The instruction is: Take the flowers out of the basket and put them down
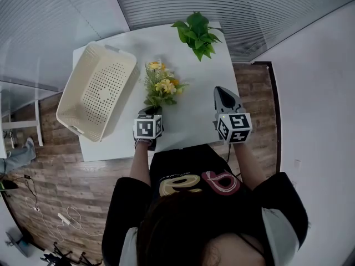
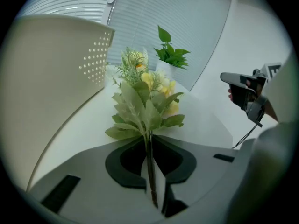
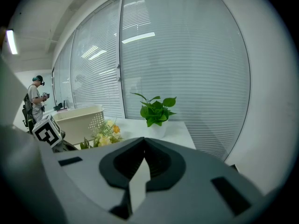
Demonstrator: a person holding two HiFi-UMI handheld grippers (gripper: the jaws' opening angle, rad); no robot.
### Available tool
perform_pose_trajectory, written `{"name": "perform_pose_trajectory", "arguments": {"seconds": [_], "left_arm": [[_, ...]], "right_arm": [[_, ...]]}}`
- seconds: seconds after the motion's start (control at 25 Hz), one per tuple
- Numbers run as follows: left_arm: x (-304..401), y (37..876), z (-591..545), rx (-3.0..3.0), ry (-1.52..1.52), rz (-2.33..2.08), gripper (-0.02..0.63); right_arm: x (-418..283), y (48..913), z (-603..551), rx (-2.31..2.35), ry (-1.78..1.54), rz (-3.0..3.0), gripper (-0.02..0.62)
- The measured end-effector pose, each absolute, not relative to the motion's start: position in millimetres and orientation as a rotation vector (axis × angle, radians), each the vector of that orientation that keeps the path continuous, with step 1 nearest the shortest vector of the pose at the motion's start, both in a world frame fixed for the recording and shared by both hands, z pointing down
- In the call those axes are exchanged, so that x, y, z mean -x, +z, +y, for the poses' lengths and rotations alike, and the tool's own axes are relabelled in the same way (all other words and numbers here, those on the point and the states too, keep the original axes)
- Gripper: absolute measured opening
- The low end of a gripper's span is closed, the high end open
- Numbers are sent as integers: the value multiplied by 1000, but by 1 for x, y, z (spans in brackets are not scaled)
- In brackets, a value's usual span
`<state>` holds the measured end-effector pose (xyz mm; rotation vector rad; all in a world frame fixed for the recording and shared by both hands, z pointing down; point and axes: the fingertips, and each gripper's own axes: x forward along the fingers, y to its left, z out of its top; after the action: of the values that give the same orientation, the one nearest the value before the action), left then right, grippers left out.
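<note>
Gripping the flowers point(image 2: 145, 101) by their stems in narrow jaws, the left gripper point(image 2: 150, 148) points the bouquet's long axis along the table point(image 1: 194, 118) toward its far edge. Closed and empty, the right gripper point(image 1: 224, 96) stands farther off, near the right edge.

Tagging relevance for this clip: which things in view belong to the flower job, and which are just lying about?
Job: flowers, stems in the left gripper; basket, empty; table.
Lying about: potted plant; person in the background.
</note>
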<state>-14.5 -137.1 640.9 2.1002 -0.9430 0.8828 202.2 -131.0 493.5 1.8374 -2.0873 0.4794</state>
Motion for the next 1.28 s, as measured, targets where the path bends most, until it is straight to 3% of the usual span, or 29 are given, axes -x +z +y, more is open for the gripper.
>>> {"name": "perform_pose_trajectory", "arguments": {"seconds": [0.32, 0.52, 0.72, 1.28], "left_arm": [[13, 640, -137, -2170, 932, -956, 87], [9, 637, -134, -2197, 911, -937, 196], [16, 625, -137, -2213, 853, -984, 233], [45, 524, -152, -2345, 453, -1203, 233]], "right_arm": [[-199, 495, -124, -1846, 488, -2087, 11], [-198, 496, -121, -1858, 512, -2093, 11], [-196, 498, -120, -1863, 537, -2094, 11], [-180, 496, -137, -1846, 538, -2153, 11]]}}
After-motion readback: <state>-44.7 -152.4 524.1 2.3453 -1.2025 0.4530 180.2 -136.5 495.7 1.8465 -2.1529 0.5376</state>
